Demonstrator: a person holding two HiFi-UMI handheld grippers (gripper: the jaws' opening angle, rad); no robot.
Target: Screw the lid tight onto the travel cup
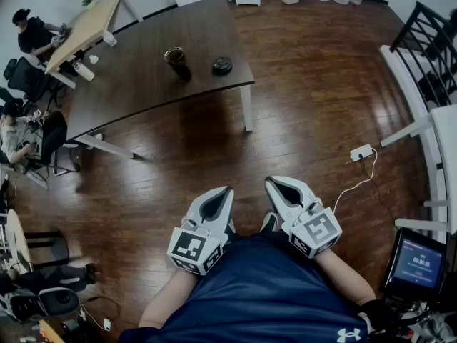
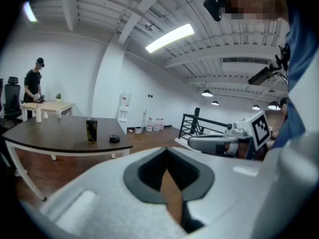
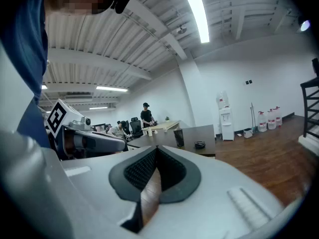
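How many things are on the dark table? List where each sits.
2. The travel cup stands upright on the dark table toward its right end; the lid lies right of it, apart. Nothing seems hidden.

The floor is reddish-brown plank wood with a high gloss that mirrors the lights, while the dark table has a smoother, duller brown wood-look top on white painted legs, and the far table is pale, matt wood. The travel cup looks dark and glossy, and the lid is black with a slight sheen. The left gripper and right gripper have matt white plastic shells and dark pads with a fine dimpled grain; the person's shirt is blue cloth.
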